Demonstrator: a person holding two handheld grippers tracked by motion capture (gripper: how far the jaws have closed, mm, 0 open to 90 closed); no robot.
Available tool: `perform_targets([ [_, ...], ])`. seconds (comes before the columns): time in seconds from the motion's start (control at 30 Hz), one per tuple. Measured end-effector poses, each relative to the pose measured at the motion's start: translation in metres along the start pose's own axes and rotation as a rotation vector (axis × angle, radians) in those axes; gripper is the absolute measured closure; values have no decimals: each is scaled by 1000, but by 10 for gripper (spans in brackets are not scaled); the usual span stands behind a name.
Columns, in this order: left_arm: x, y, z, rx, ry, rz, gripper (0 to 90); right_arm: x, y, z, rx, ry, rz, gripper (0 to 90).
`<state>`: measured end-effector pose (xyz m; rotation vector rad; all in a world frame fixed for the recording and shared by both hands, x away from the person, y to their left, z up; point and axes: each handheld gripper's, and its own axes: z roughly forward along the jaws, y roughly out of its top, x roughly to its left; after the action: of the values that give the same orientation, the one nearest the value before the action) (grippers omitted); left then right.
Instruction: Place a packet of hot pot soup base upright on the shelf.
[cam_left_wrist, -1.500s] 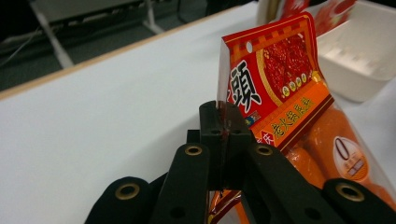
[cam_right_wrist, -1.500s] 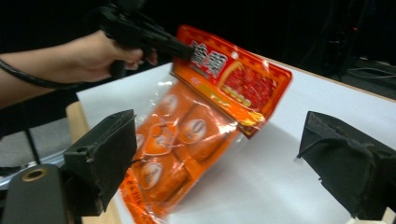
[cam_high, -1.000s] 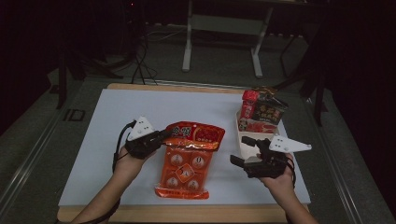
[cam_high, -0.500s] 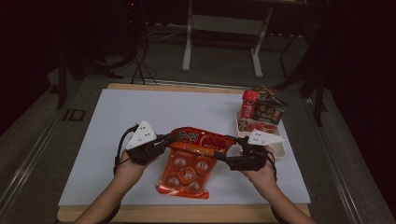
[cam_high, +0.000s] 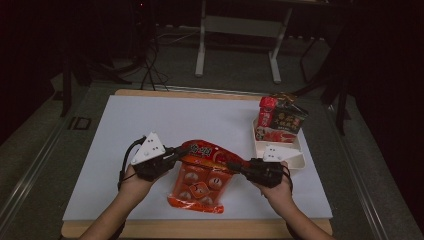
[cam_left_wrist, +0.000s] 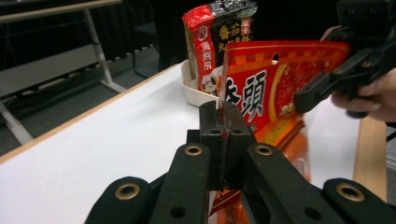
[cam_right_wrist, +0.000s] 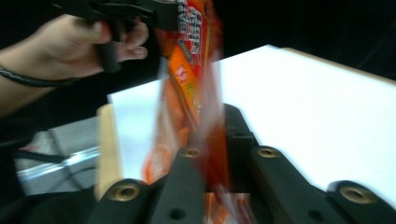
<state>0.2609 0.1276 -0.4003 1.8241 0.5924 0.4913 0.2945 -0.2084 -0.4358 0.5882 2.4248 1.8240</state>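
A red-orange snack bag (cam_high: 202, 172) lies low in the centre of the high view on the white tabletop (cam_high: 150, 120). The left gripper (cam_high: 176, 152) has its fingers clamped on the bag's upper left edge; the right gripper (cam_high: 235, 165) pinches its upper right edge. Right of them, a cream tray (cam_high: 295, 161) holds upright packets (cam_high: 280, 119).
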Motion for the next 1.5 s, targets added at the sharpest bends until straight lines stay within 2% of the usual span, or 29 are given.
perform_targets([
  [0.13,-3,8,-6,-25,-4,17,900,8,13,-9,17,28,-14,900],
  [0.27,-5,17,-12,-55,-11,25,900,20,26,-17,5,30,-70,900],
  [0.4,-5,22,-14,-80,-37,6,900,21,37,-24,-13,12,-85,900],
  [0.57,-3,20,-9,-86,-61,-13,899,21,46,-33,-44,-3,-83,900],
  [0.67,-1,20,-6,-90,-81,-36,895,20,53,-38,-42,-15,-97,900],
  [0.87,1,28,-7,-152,-110,-58,861,21,70,-48,-66,-32,-137,900],
  [0.97,3,33,-9,-173,-100,-66,674,22,82,-54,-90,-43,-157,900],
  [1.07,5,31,-12,-186,-77,-87,511,20,93,-62,-117,-56,-164,900],
  [1.13,6,28,-13,-182,-79,-107,464,16,99,-69,-132,-62,-162,900],
  [1.2,6,23,-13,-171,-60,-119,372,12,104,-76,-148,-76,-161,900],
  [1.27,6,18,-14,-184,-53,-134,261,7,108,-84,-160,-89,-153,900],
  [1.3,6,15,-15,-181,-51,-123,200,5,110,-88,-162,-93,-157,900],
  [1.33,5,13,-14,-180,-30,-103,104,3,112,-92,-168,-99,-154,900],
  [1.37,4,11,-14,-163,2,-90,55,0,114,-96,-173,-107,-153,900],
  [1.4,4,9,-14,-164,0,-95,23,-2,116,-100,-175,-116,-154,900],
  [1.43,4,7,-14,-171,-7,-112,21,-4,118,-104,-181,-130,-155,900],
  [1.5,4,2,-14,-161,2,-115,21,-8,122,-113,-188,-148,-158,900],
])
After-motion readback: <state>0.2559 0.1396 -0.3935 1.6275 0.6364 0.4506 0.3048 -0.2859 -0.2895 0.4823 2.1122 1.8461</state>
